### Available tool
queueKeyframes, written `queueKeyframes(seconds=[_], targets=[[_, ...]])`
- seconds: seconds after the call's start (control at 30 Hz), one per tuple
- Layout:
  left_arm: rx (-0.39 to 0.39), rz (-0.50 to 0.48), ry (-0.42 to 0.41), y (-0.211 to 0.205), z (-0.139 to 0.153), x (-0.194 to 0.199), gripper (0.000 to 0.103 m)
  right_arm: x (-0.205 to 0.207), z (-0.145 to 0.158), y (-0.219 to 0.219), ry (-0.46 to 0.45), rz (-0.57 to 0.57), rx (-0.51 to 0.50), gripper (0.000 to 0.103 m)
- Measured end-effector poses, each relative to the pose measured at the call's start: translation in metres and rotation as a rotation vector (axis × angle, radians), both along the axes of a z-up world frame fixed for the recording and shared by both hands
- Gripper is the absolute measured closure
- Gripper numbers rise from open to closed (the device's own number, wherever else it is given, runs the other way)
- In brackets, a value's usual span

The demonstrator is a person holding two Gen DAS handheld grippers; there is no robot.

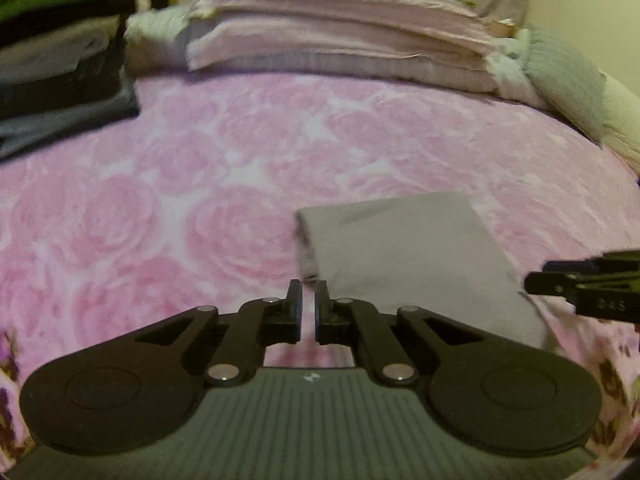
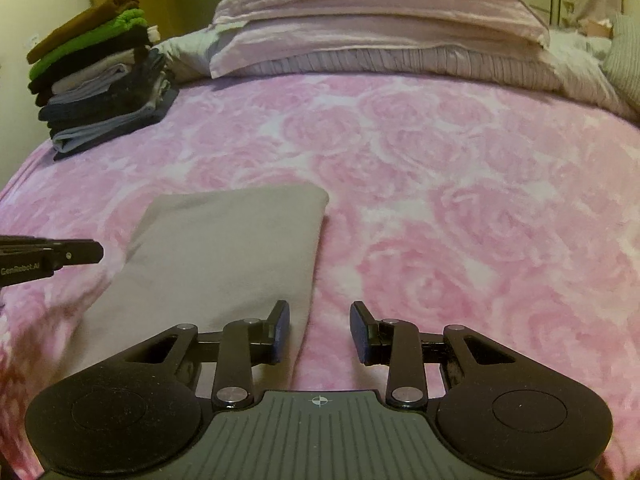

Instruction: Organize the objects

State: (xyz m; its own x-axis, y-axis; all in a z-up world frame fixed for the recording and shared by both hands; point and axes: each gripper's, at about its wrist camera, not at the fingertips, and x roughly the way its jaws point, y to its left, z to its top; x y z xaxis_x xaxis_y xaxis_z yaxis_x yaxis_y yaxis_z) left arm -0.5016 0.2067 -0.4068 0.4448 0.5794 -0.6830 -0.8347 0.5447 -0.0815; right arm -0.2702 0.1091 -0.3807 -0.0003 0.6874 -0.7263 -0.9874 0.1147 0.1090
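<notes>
A folded grey cloth (image 1: 404,256) lies flat on the pink rose-patterned bedspread (image 1: 200,184). It also shows in the right wrist view (image 2: 224,252). My left gripper (image 1: 307,292) is nearly shut and empty, with a narrow gap between its fingers, at the cloth's near left corner. My right gripper (image 2: 319,316) is open and empty, over the cloth's near right edge. The right gripper's tip shows in the left wrist view (image 1: 536,282). The left gripper's tip shows in the right wrist view (image 2: 98,251). A stack of folded clothes (image 2: 100,76) stands at the far left of the bed.
Pink pillows and folded bedding (image 2: 376,28) lie across the head of the bed. A grey striped pillow (image 1: 568,80) lies at the far right. The bedspread (image 2: 460,200) spreads wide to the right of the cloth.
</notes>
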Motion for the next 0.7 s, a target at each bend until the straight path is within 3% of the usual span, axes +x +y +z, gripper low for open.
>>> queueKeyframes(seconds=[0.17,0.3,0.47,0.57,0.7], targets=[[-0.001,-0.113,0.035,-0.024,-0.01,0.016,0.1,-0.022,0.004,-0.012,-0.074,0.07,0.023,0.073],[-0.045,-0.115,0.064,-0.05,-0.029,0.0,0.099,-0.042,-0.015,-0.038,-0.152,0.162,-0.037,0.076],[-0.112,-0.06,0.025,-0.088,-0.027,-0.052,0.099,-0.042,-0.023,-0.105,-0.075,0.143,-0.045,0.077],[-0.204,0.019,-0.058,-0.099,-0.022,-0.079,0.098,-0.034,-0.016,-0.126,-0.003,0.117,-0.065,0.076],[-0.384,0.177,-0.317,-0.096,-0.023,-0.11,0.076,-0.014,-0.006,-0.134,0.137,0.017,-0.031,0.072]])
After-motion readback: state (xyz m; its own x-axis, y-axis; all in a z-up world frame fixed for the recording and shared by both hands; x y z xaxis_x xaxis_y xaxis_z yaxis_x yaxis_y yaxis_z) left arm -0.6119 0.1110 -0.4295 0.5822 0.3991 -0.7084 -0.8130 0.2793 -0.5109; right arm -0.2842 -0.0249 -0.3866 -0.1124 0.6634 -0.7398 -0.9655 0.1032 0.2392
